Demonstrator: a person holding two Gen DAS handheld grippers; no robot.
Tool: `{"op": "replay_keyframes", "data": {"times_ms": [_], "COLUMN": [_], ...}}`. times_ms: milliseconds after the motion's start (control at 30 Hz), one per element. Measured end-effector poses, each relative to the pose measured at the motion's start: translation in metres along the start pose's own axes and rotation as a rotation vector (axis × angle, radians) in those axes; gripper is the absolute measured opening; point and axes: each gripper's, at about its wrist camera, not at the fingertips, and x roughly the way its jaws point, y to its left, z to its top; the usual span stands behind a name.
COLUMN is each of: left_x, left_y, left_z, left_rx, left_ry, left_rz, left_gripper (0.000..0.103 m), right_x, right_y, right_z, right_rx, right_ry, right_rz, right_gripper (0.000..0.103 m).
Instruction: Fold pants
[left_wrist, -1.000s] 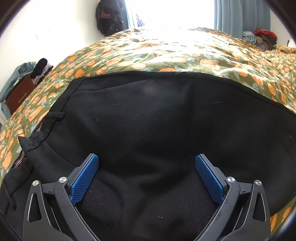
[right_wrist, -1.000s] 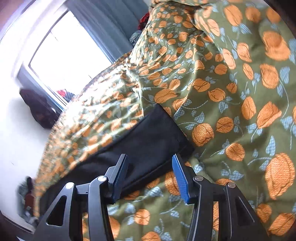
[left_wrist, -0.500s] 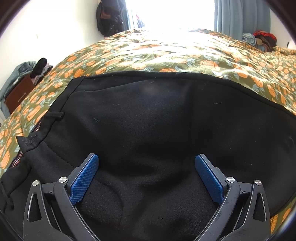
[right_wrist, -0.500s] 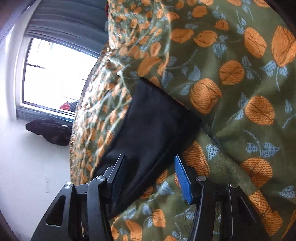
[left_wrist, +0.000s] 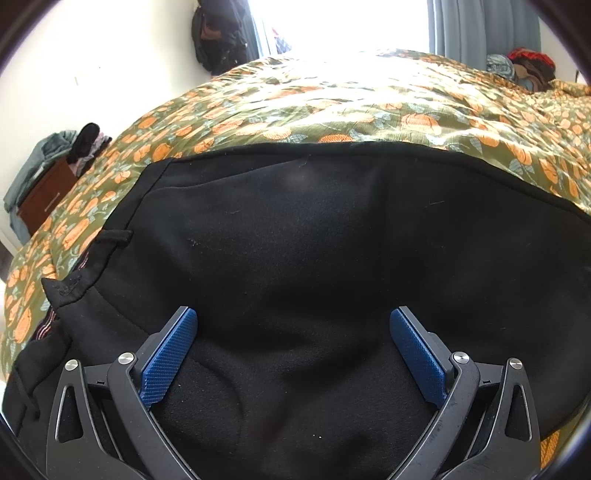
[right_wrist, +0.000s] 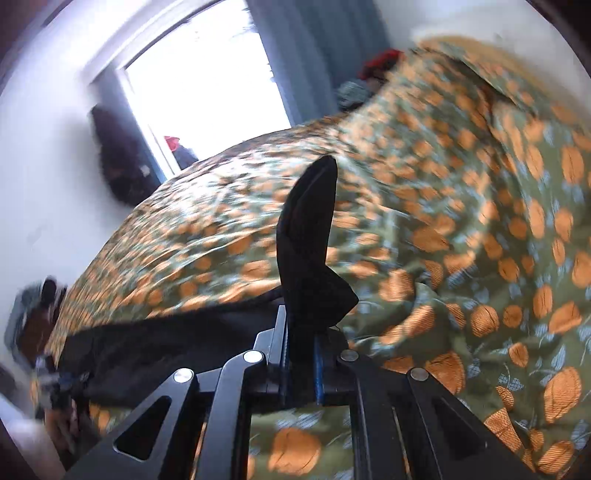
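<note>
Black pants (left_wrist: 314, 258) lie spread flat on the bed's green and orange floral cover (left_wrist: 332, 107). The waistband end with a drawstring is at the left. My left gripper (left_wrist: 293, 332) is open, its blue pads wide apart just above the pants near the waist. In the right wrist view my right gripper (right_wrist: 301, 354) is shut on the pants' leg end (right_wrist: 310, 240), which sticks up out of the jaws above the cover. The rest of the pants (right_wrist: 166, 347) trails left on the bed.
A window with grey-blue curtains (left_wrist: 476, 29) is behind the bed. A dark bag (left_wrist: 218, 33) hangs on the wall. A wooden dresser with clothes piled on it (left_wrist: 48, 184) stands at the left. More clothes (left_wrist: 524, 66) lie at the far right.
My right gripper has closed on the pants' leg end and lifted it off the cover, with the view swinging. The left gripper has stayed open and still.
</note>
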Motion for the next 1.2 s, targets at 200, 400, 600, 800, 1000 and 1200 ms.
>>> {"op": "replay_keyframes", "data": {"times_ms": [200, 400, 600, 800, 1000, 1200], "left_x": [-0.001, -0.019, -0.087, -0.141, -0.135, -0.119], "left_y": [-0.003, -0.001, -0.003, -0.017, -0.031, -0.026], "left_z": [0.006, 0.018, -0.004, -0.060, -0.106, -0.124], "left_rx": [-0.001, -0.003, 0.073, 0.230, 0.267, 0.241], "left_ry": [0.050, 0.196, 0.132, 0.073, 0.117, 0.106], "left_rz": [0.045, 0.018, -0.128, -0.270, -0.295, -0.359], "left_gripper": [0.102, 0.102, 0.102, 0.102, 0.102, 0.103], "right_x": [-0.105, -0.101, -0.146, -0.128, -0.064, -0.012], "right_y": [0.092, -0.028, -0.065, 0.037, 0.160, 0.199], "right_z": [-0.112, -0.203, -0.201, -0.174, -0.181, -0.233], "right_rx": [-0.202, 0.303, 0.522, 0.332, 0.114, -0.040], "right_ry": [0.083, 0.345, 0.109, 0.088, 0.216, 0.389], "right_rz": [0.150, -0.273, -0.497, -0.280, 0.051, 0.038], "right_gripper": [0.011, 0.041, 0.050, 0.058, 0.059, 0.059]}}
